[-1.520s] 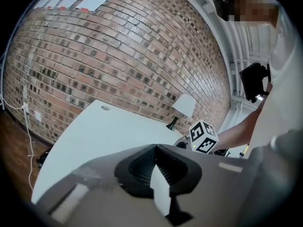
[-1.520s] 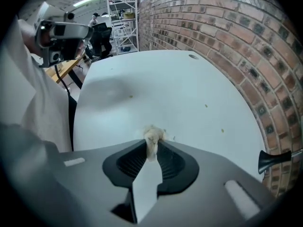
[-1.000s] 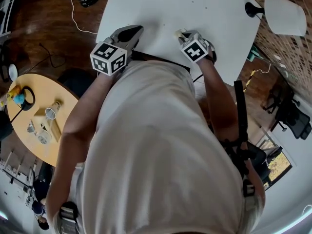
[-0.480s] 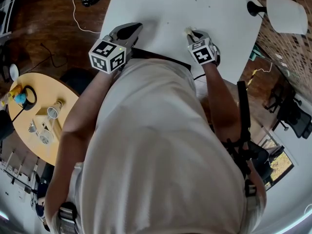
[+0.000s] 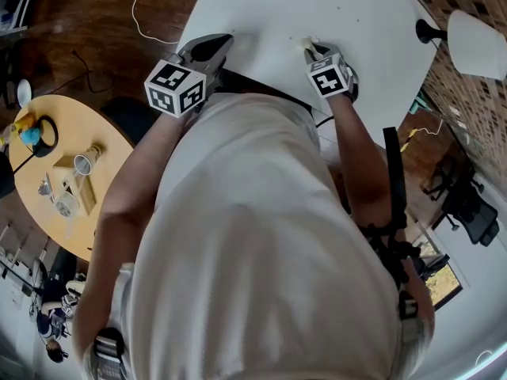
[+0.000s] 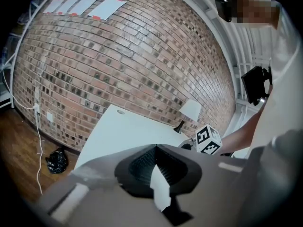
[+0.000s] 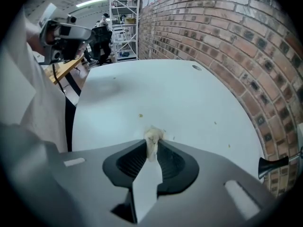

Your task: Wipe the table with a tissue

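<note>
We find the right gripper (image 7: 151, 145) pinching the tissue (image 7: 152, 135), seemingly against the table (image 7: 165, 86). Crumbs (image 7: 140, 116) lie just beyond, toward the far edge. The left gripper (image 6: 155, 149) is closed and empty.

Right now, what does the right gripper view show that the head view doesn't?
Only the right gripper view: how its fingers pinch the crumpled tissue, and specks ahead of it. Only the head view: the left gripper and a round wooden table with clutter. Both: the white table and the lamp.

White table (image 5: 317, 6), cream tissue (image 7: 152, 137), red-brick wall (image 6: 132, 56)
</note>
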The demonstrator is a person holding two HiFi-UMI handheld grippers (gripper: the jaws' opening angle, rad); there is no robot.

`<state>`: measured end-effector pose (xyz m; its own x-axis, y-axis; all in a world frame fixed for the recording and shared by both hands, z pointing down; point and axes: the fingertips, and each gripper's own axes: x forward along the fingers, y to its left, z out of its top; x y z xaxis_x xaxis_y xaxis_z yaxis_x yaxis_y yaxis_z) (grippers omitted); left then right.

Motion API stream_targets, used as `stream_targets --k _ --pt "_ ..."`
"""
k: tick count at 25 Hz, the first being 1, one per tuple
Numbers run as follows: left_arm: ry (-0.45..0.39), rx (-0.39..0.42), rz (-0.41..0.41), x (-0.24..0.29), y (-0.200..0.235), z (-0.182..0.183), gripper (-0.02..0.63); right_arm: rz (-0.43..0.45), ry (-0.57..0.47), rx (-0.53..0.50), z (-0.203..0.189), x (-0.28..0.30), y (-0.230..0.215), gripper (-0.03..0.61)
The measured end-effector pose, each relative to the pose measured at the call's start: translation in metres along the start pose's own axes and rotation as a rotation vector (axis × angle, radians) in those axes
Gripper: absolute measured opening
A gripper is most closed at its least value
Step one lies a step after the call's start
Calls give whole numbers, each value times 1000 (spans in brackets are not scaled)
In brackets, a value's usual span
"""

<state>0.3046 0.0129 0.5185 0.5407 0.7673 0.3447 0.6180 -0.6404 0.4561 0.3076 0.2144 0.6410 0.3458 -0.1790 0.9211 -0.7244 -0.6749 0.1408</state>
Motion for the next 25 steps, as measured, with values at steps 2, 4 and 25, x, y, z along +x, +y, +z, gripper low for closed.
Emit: stream_targets --k 2,4,25 --pt "-8 -2 21 -9 3 -2 5 -17 -2 -9 6 2 0 74" --pt "-13 -3 46 -18 8 -4 5 -17 -23 -36 15 5 4 74" --pt "-60 -26 89 -29 25 1 5 23 -5 -94 -9 -3 -1 74"
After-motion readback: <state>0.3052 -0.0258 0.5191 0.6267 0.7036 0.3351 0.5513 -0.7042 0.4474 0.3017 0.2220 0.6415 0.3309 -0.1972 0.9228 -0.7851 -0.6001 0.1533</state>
